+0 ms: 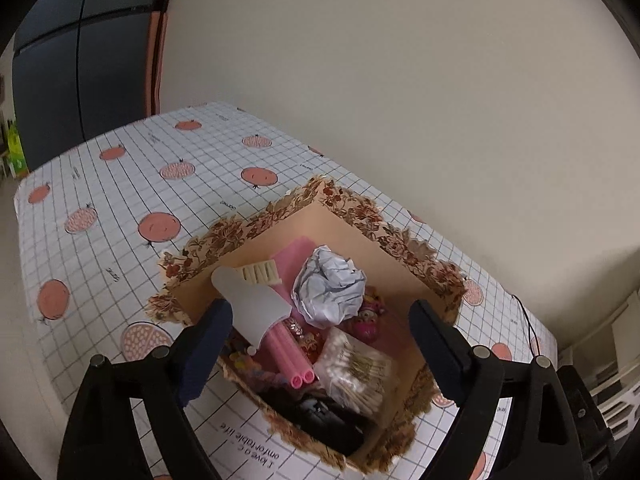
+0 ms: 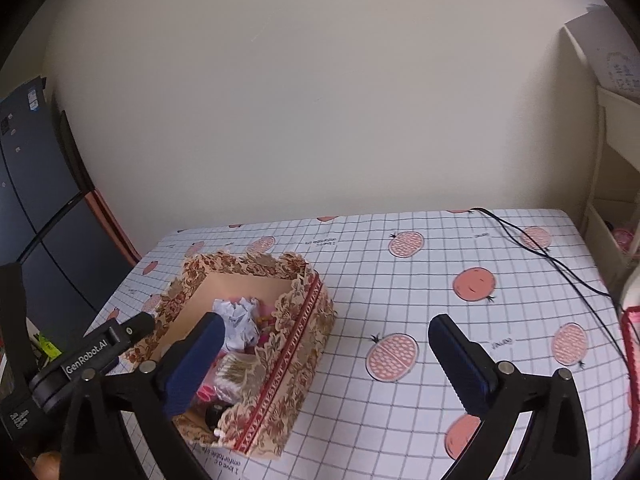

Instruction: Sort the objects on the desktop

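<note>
A floral cardboard box (image 1: 352,210) stands on the checked tablecloth; it also shows in the right wrist view (image 2: 292,344). Inside lie a crumpled paper ball (image 1: 330,286), a white brush (image 1: 256,300), pink tubes (image 1: 288,356), a bag of cotton swabs (image 1: 356,368), a small pink toy (image 1: 366,322) and a black object (image 1: 320,412). My left gripper (image 1: 320,332) is open and empty, hovering over the box. My right gripper (image 2: 332,356) is open and empty, to the right of the box above the cloth.
The table (image 2: 440,280) sits against a cream wall. A black cable (image 2: 552,260) runs across its far right. A white shelf (image 2: 608,184) stands at the right, a dark cabinet (image 1: 80,80) at the left.
</note>
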Tool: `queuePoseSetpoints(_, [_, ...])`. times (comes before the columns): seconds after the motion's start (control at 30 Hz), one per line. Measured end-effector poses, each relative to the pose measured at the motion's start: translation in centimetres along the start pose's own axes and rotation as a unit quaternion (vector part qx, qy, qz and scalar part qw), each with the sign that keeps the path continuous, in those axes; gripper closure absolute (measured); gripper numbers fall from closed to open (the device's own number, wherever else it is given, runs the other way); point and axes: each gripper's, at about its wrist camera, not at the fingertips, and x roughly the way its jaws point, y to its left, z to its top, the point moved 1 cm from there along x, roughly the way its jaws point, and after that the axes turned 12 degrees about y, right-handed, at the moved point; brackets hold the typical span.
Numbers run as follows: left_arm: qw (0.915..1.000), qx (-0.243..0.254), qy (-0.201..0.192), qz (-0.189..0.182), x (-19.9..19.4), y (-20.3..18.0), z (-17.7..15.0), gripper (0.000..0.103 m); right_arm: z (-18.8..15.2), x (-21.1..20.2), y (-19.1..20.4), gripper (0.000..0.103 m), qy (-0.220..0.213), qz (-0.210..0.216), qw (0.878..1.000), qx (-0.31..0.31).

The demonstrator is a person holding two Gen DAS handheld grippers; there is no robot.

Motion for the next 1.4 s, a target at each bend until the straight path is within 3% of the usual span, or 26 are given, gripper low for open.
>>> queuePoseSetpoints(0.33, [0.9977, 0.062, -0.009, 0.027, -4.5, -3.0, -2.6, 0.013, -1.8, -5.9, -0.8, 0.0, -0.003, -0.023, 1.0, 0.001])
queuePoseSetpoints(0.67, [0.9964, 0.074, -0.033, 0.024, -8.4, -3.7, -6.4, 0.013, -5.9, -10.1, -1.5, 0.0, -0.011, -0.033, 0.999, 0.011])
queuePoseSetpoints(0.93, [0.9893, 0.132, -0.041, 0.047, -8.2, -4.1, -11.7, 0.013, -9.8, -10.1, -3.0, 0.0, 0.001, -0.036, 0.999, 0.035])
queuePoseSetpoints(1.4, [0.9833, 0.167, -0.043, 0.059, -8.0, -4.5, -15.0, 0.013, -12.4, -8.5, -3.5, 0.0, 0.006, -0.045, 0.999, 0.01])
